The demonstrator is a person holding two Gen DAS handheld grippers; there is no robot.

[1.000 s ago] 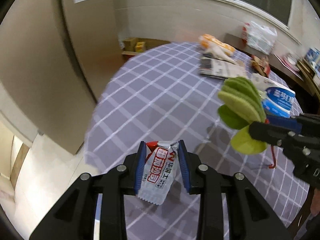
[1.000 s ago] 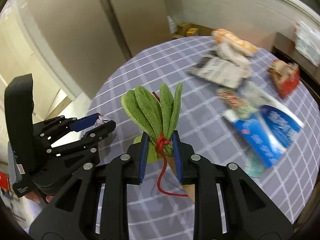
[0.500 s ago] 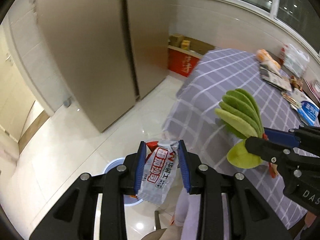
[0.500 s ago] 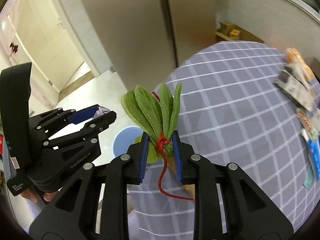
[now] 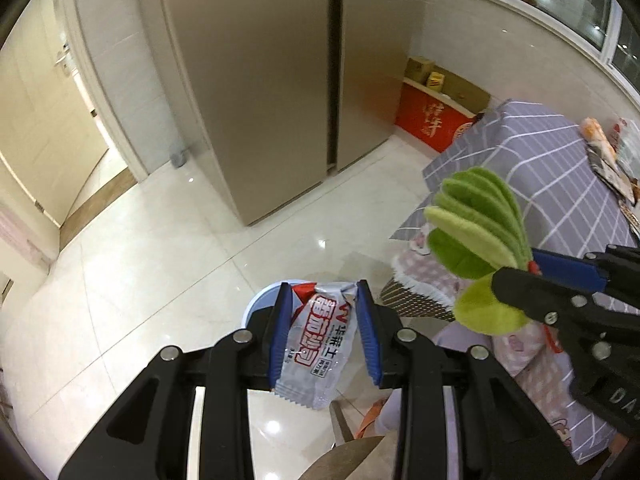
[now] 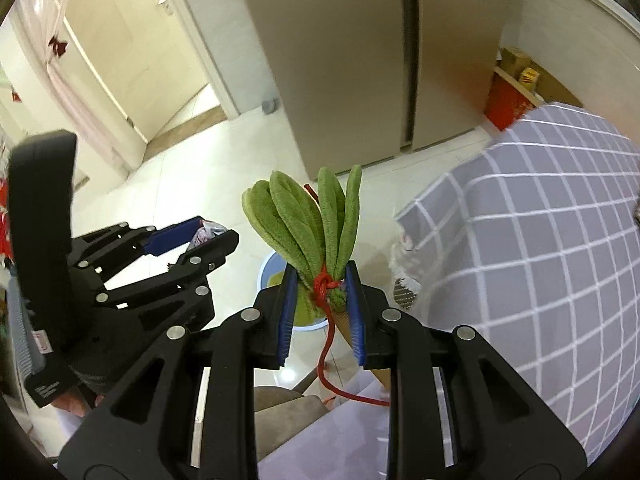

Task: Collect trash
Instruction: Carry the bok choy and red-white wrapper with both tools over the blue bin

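Note:
My left gripper [image 5: 325, 336] is shut on a silver snack wrapper [image 5: 320, 344] with red print, held above the floor over a pale blue bin [image 5: 260, 300]. My right gripper [image 6: 322, 312] is shut on a green plush leaf bundle [image 6: 308, 224] tied with red cord, also above the blue bin [image 6: 272, 268], which shows something yellow-green inside. The leaf bundle [image 5: 476, 236] and right gripper [image 5: 560, 292] show at the right of the left wrist view. The left gripper [image 6: 192, 240] shows at the left of the right wrist view, the wrapper [image 6: 206, 232] between its fingers.
A table with a purple checked cloth [image 6: 540, 240] stands at the right, with packets [image 5: 600, 148] on its far end. A tall beige fridge [image 5: 260, 80] stands behind. A red box [image 5: 432, 120] sits by the wall. The floor is glossy white tile [image 5: 140, 260]; a doorway [image 6: 132, 60] lies at the left.
Both grippers have swung left, off the table and out over the floor, and kept their loads. The blue bin now lies below them.

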